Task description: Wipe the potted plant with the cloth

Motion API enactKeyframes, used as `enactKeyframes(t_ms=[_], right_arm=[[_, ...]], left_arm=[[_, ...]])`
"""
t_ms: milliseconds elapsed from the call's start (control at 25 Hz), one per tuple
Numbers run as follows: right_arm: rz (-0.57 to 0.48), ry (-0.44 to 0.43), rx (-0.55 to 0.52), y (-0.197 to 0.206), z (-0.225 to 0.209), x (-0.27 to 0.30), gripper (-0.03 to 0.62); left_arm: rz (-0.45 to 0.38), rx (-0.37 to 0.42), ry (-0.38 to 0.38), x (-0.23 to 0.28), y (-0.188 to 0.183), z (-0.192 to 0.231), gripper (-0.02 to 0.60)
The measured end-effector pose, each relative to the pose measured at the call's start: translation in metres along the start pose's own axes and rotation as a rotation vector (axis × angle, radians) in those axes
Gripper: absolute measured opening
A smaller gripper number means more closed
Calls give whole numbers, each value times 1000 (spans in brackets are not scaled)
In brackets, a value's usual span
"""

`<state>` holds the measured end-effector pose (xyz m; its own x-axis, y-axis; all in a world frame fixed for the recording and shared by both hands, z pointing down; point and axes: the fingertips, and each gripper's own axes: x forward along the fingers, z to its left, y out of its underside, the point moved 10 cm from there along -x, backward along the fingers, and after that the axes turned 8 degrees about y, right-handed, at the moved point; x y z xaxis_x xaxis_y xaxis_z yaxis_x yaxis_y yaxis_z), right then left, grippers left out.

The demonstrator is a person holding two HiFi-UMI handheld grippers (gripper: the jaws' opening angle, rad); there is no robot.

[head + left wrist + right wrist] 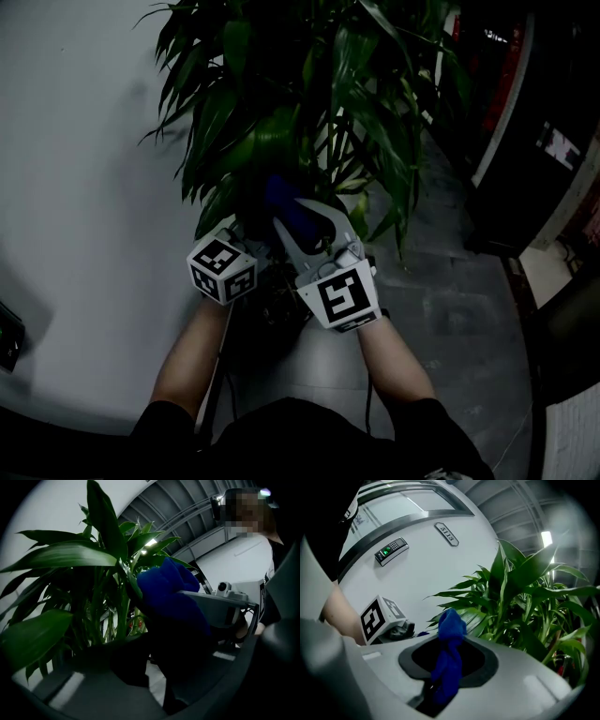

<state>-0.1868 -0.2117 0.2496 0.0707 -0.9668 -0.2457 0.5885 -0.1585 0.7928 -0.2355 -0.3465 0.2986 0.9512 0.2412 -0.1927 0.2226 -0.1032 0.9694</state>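
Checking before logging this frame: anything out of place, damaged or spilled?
Nothing stands out. The blue cloth is bunched between the shut jaws of the right gripper, by the potted plant, whose leaves look intact; no spill shows on the floor.

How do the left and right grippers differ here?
The right gripper has its jaws shut on the blue cloth; the left gripper carries no cloth, and its jaws are too dark to read. The right gripper reaches the leaves; the left gripper points lower, at the stems. Both are at the potted plant.
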Motion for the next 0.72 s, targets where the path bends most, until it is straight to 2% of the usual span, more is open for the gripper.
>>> enactKeyframes(t_ms=[720], right_arm=[[43,-40,75,36,23,-27,104]], left_arm=[[65,-56,-16,-5,42,-10,6]])
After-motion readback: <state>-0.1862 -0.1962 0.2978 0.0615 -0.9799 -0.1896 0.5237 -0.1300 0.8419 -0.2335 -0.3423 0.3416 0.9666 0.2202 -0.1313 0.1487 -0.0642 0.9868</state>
